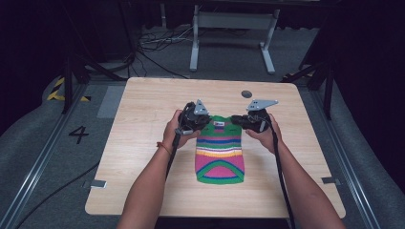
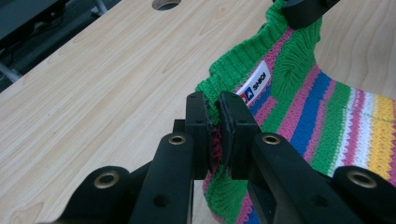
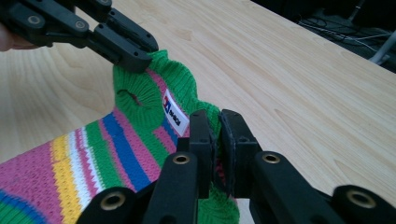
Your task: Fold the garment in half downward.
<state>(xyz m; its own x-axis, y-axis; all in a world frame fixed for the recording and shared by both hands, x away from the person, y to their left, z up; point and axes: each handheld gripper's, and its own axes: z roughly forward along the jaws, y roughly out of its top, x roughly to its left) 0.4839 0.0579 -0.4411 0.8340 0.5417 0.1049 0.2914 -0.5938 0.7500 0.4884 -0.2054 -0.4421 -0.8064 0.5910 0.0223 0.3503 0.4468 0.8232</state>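
Note:
A small knitted striped sweater (image 1: 219, 155), green, pink, blue, yellow and white, lies lengthwise on the wooden table (image 1: 143, 124), its collar end raised. My left gripper (image 1: 203, 123) is shut on the sweater's left shoulder; in the left gripper view the pads (image 2: 214, 123) pinch the green and pink knit (image 2: 303, 107) beside the white label (image 2: 256, 81). My right gripper (image 1: 239, 122) is shut on the right shoulder, and its pads (image 3: 217, 135) clamp the green collar edge (image 3: 177, 84). The other gripper (image 3: 93, 32) shows at the top left of the right gripper view.
A round hole (image 1: 246, 94) sits in the tabletop near the far edge. Beyond the table stand a white frame (image 1: 229, 28) and loose cables (image 1: 157, 43) on the floor. A "4" (image 1: 79, 134) is marked on the floor at left.

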